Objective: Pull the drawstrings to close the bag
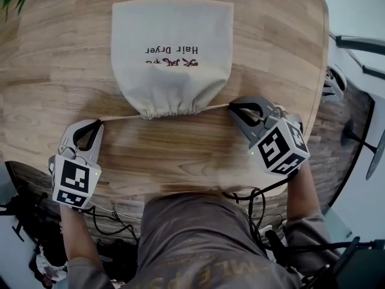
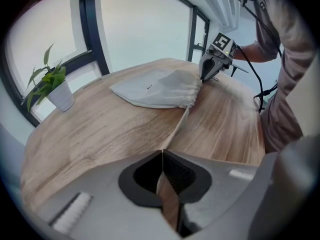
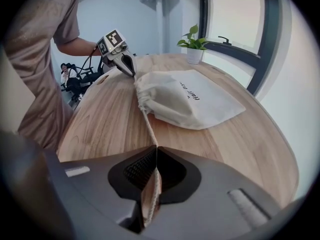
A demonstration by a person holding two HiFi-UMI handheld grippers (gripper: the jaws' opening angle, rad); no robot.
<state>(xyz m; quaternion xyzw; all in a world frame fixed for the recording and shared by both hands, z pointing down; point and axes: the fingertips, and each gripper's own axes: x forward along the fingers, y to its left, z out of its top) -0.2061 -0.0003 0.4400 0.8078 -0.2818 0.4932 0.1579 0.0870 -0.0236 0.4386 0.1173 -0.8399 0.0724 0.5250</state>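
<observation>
A beige cloth bag (image 1: 171,53) printed "Hair Dryer" lies flat on the wooden table (image 1: 180,155), its mouth (image 1: 171,110) gathered tight toward me. One drawstring (image 1: 120,118) runs taut to the left into my left gripper (image 1: 98,123), which is shut on it. The other drawstring (image 1: 213,107) runs right into my right gripper (image 1: 233,106), also shut on the cord. In the left gripper view the cord (image 2: 177,126) leads from the closed jaws to the bag (image 2: 155,89). The right gripper view shows its cord (image 3: 147,124) pinched between the jaws and leading to the bag (image 3: 187,101).
A potted plant (image 2: 55,86) stands at the table's far left corner by the window. The table's near edge (image 1: 192,191) is just behind both grippers, with the person's body and cables (image 1: 252,197) below it. Dark chair legs (image 1: 361,143) stand on the floor at right.
</observation>
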